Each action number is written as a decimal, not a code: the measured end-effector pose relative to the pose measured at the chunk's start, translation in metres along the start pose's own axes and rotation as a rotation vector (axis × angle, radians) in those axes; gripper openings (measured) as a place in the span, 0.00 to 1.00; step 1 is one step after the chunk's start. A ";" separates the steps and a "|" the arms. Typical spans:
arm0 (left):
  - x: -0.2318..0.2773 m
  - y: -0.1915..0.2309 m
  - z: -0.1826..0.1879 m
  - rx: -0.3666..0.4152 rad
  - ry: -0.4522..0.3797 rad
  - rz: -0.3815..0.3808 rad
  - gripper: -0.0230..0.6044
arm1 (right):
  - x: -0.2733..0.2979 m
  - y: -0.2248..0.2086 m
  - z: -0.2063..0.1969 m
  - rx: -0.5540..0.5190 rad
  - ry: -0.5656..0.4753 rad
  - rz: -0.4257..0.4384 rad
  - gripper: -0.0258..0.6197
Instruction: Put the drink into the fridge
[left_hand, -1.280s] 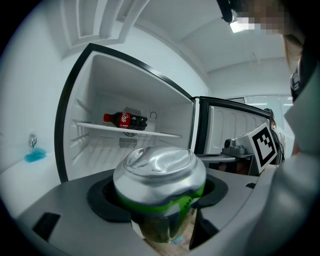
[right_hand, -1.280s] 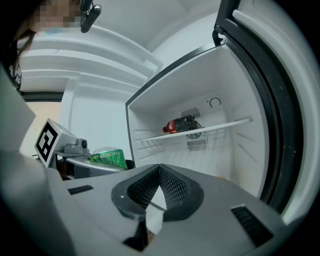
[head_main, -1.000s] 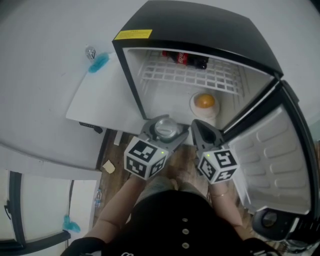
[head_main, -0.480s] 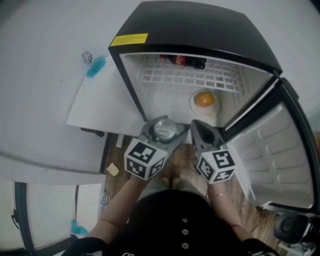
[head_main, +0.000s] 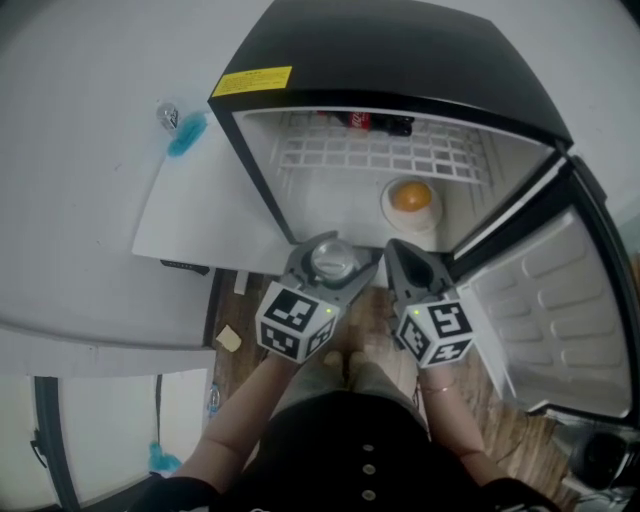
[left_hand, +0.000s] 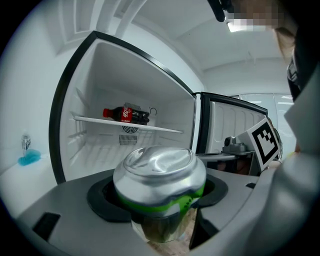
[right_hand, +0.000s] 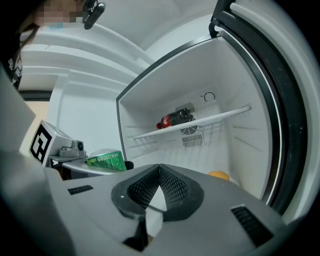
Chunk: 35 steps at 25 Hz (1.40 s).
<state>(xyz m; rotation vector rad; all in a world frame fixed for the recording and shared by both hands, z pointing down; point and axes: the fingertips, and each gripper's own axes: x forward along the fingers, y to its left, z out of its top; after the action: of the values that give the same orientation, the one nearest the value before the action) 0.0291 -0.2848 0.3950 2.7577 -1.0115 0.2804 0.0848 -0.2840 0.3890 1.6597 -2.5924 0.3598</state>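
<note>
Left gripper (head_main: 330, 265) clamped on drink can (left_hand: 160, 172) mid-body, just outside fridge (head_main: 400, 60) front edge, not yet inside. Right gripper (right_hand: 159, 175) closed, empty. Can probably thin-walled, slick, dentable; mid-body hold suits, moderate squeeze.

bright, even — heavy fisheye warp

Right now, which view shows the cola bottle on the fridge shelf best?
Left gripper view: the cola bottle lies on its side on the shelf, red label clear, nothing in front. Right gripper view shows it smaller. Head view shows only a strip of it under the fridge top edge.
</note>
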 end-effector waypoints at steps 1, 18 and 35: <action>0.001 0.001 -0.002 0.002 -0.002 0.002 0.59 | 0.001 0.000 -0.002 0.001 0.004 0.001 0.05; 0.030 0.031 -0.039 0.068 0.037 0.031 0.59 | 0.024 -0.005 -0.019 -0.103 0.045 -0.040 0.05; 0.070 0.060 -0.072 0.025 0.055 0.091 0.59 | 0.055 -0.033 -0.057 -0.116 0.091 -0.082 0.05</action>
<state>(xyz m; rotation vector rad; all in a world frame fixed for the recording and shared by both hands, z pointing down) 0.0346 -0.3555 0.4884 2.7137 -1.1284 0.3829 0.0858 -0.3340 0.4590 1.6640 -2.4228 0.2692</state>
